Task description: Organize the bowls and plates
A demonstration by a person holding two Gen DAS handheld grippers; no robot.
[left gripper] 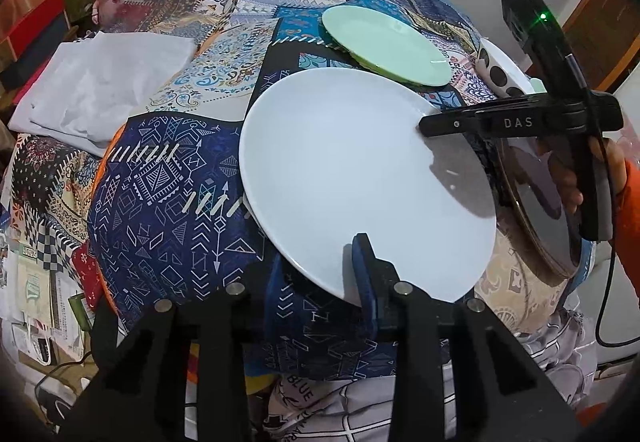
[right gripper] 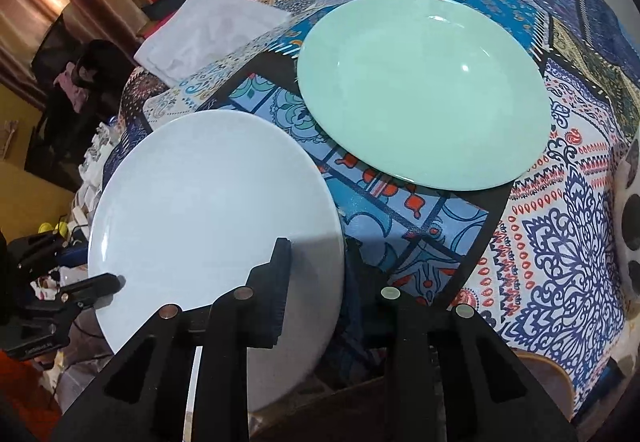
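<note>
Together, the left gripper (left gripper: 320, 274) and right gripper (right gripper: 316, 274) clamp their jaws on opposite rims of a white plate (left gripper: 360, 178), one finger above and one below the edge. It sits over the patchwork-covered surface (left gripper: 160, 234), just beside a green plate (right gripper: 424, 90) lying flat.

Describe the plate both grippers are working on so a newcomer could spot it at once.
On the patchwork tablecloth, two plates lie side by side. The white plate is the nearer one, its rim pinched by the left gripper and the right gripper. The green plate, beyond it, lies untouched.
</note>
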